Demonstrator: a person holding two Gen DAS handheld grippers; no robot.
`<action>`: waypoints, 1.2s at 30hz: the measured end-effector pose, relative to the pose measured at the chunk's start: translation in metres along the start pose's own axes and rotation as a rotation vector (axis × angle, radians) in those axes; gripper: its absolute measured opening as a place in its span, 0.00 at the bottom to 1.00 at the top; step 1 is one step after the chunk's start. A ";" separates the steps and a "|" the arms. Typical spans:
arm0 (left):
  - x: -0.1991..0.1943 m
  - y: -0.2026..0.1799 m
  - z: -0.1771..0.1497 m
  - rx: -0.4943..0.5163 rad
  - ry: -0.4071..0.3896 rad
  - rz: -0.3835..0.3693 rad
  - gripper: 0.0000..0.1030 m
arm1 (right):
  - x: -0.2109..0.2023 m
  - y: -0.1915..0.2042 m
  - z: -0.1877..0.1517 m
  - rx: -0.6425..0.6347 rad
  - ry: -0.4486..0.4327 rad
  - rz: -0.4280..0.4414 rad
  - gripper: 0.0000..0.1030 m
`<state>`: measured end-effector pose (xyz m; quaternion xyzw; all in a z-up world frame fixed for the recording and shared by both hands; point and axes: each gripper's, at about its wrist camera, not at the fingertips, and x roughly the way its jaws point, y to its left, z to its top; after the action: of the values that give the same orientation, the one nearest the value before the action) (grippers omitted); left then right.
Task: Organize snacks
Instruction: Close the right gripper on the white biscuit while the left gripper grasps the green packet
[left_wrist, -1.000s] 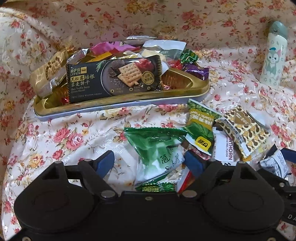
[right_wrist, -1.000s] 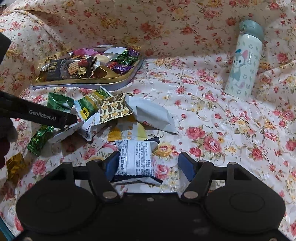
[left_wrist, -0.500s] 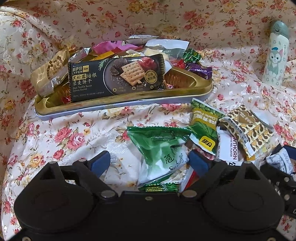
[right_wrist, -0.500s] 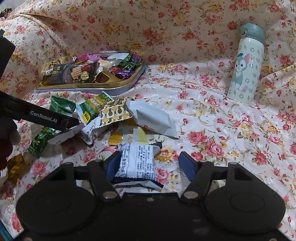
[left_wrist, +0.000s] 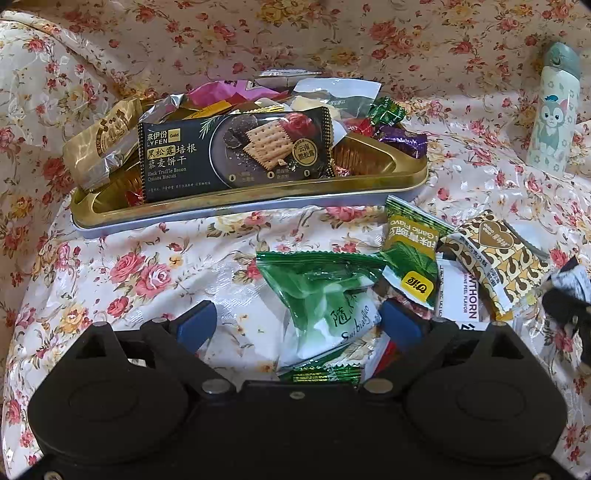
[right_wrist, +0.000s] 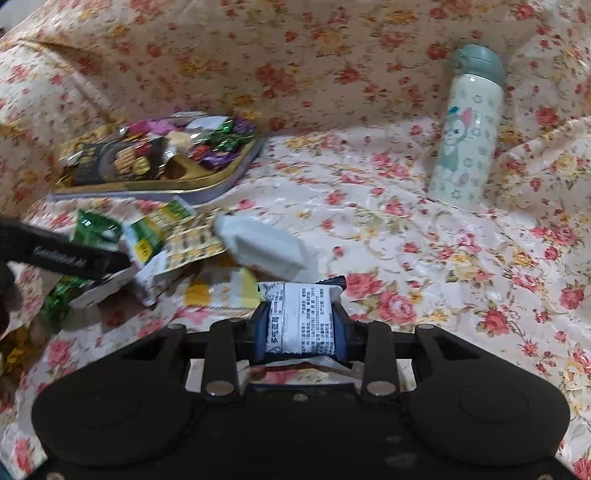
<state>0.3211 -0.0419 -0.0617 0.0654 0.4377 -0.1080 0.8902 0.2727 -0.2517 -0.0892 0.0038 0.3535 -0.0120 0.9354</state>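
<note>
While the right gripper (right_wrist: 300, 325) is closing its jaws on a small white snack packet (right_wrist: 301, 317) with black print, the pads already sit against both sides of it, so it's pinched between them just in front of the camera. The packet is at about 6 o'clock on the flowery cloth (right_wrist: 406, 240) – I can't tell whether it's clear of the fabric yet.

The left gripper (left_wrist: 297, 325) is a different story: jaws spread wide and opening a touch more, nothing pressed between them. A green-and-white packet (left_wrist: 325, 295) lies on the cloth in the gap, closer to the right-side finger, not gripped.

The gold tray (left_wrist: 258, 192) sits up at 12 o'clock in the left wrist view, already loaded – a black cracker pack (left_wrist: 236, 155) lies across the front, a gold pouch (left_wrist: 99, 144) hangs over the 9 o'clock end, and purple and green candies are piled at the 2 o'clock end.

Loose stuff is bunched at 3 o'clock: a green garlic-flavour packet (left_wrist: 413, 254), a brown-and-cream patterned packet (left_wrist: 495, 258) overlapping a white one.

A pale cartoon bottle (right_wrist: 467, 125) stands upright at 1 o'clock in the right wrist view, well apart from the snacks.
</note>
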 end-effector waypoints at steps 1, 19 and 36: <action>0.000 0.000 0.000 0.000 0.000 0.000 0.95 | 0.001 -0.001 0.001 0.004 -0.002 -0.007 0.34; -0.004 -0.001 -0.003 0.007 -0.018 -0.006 0.87 | 0.007 -0.006 -0.010 0.006 -0.101 -0.031 0.35; -0.023 -0.005 -0.004 -0.010 -0.018 -0.034 0.51 | 0.007 -0.004 -0.011 -0.005 -0.100 -0.048 0.35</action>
<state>0.3029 -0.0423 -0.0461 0.0525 0.4311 -0.1214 0.8926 0.2709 -0.2552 -0.1023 -0.0076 0.3065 -0.0339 0.9512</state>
